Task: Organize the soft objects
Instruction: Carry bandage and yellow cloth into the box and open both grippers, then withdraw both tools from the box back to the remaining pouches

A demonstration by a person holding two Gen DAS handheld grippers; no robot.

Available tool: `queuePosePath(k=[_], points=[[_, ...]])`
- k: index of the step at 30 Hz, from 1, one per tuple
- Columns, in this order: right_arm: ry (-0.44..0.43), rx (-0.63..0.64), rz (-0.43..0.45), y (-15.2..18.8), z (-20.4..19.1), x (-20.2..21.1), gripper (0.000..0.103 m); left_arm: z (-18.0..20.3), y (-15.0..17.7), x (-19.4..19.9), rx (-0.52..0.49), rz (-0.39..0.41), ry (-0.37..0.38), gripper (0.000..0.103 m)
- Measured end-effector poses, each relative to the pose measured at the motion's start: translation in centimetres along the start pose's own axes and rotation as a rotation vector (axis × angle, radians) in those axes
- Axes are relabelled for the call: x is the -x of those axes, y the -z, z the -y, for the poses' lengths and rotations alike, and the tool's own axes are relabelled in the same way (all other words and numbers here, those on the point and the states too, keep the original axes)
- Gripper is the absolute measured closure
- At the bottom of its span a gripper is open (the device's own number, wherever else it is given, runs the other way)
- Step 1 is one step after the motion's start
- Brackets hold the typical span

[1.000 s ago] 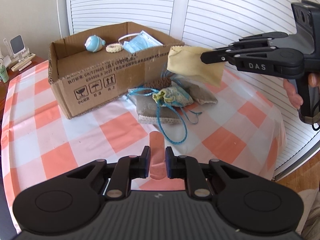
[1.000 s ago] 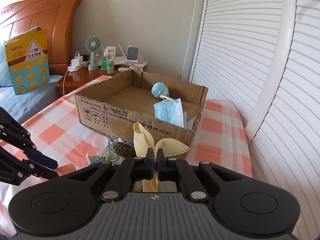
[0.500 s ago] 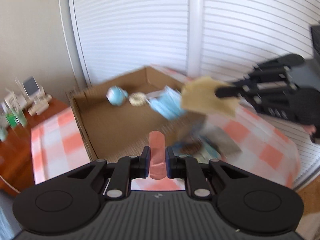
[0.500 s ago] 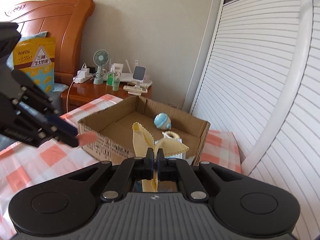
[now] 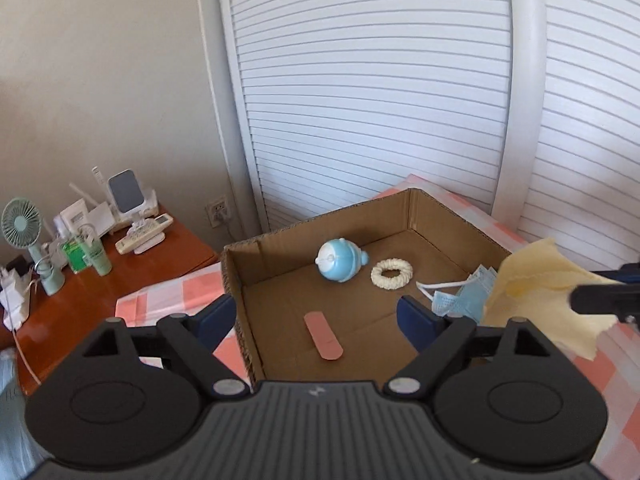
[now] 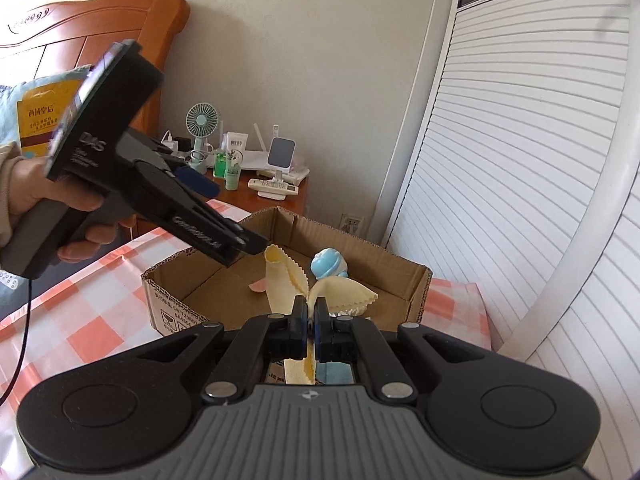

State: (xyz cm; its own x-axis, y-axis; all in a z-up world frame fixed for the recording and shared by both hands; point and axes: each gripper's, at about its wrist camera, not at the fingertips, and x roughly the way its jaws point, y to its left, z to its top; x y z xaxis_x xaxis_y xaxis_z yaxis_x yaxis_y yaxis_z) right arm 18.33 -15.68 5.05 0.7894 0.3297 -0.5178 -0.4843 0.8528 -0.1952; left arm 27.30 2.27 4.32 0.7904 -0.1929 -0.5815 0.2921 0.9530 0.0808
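The pink strip (image 5: 322, 335) lies flat on the floor of the cardboard box (image 5: 452, 216), its long axis running from the box's back left toward the front right in the left wrist view, with the blue round toy (image 5: 339, 265), the white braided ring (image 5: 391, 275) and the blue face mask (image 5: 460, 298) farther back. The left gripper (image 5: 320, 314) hangs over the box, its jaws opening wide with nothing between them. At the box's right side, the right gripper (image 6: 308, 330) is pinched tight on the yellow cloth (image 6: 286, 278), which fans upward above its fingers.
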Motion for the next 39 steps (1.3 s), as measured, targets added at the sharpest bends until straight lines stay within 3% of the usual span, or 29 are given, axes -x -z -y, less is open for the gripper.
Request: queuePosePath(k=[3,9,13,15,17,19,20,27,33,39], points=[[-0.004,0.003,-0.018,-0.2,-0.2,-0.7,0.099,-0.4,1.3,3.1,0.047,0.035,-0.030,0.002],[-0.044,-0.014,-0.039,-1.2,-0.5,-2.3,0.098,0.7,5.7,8.9,0.073,0.014,-0.080,0.001],[-0.088,-0.002,-0.039,-2.7,-1.9,-3.9,0.098,1.2,9.0,10.9,0.132,-0.030,-0.068,0.001],[-0.101,0.010,-0.040,-3.5,-2.8,-4.9,0.082,1.2,10.1,11.8,0.149,-0.015,-0.078,0.001],[-0.123,0.004,-0.057,-3.9,-3.2,-5.7,0.035,1.5,10.8,12.6,0.152,0.015,-0.110,0.001],[-0.104,-0.001,-0.065,-3.8,-3.6,-5.9,0.014,1.5,11.2,12.9,0.145,0.015,-0.134,0.001],[-0.088,0.002,-0.062,-3.7,-3.7,-5.8,0.009,1.5,11.4,12.9,0.142,0.013,-0.141,0.001],[-0.032,-0.047,-0.080,-2.3,-3.0,-3.8,0.000,2.3,12.0,13.1,0.139,0.014,-0.108,0.001],[0.019,-0.060,-0.082,-1.0,-2.6,-1.6,0.000,3.3,12.2,13.5,0.127,0.014,-0.095,0.001],[0.134,-0.088,-0.164,3.2,-1.8,-1.4,0.000,4.2,12.7,13.7,0.105,0.012,-0.094,0.001]])
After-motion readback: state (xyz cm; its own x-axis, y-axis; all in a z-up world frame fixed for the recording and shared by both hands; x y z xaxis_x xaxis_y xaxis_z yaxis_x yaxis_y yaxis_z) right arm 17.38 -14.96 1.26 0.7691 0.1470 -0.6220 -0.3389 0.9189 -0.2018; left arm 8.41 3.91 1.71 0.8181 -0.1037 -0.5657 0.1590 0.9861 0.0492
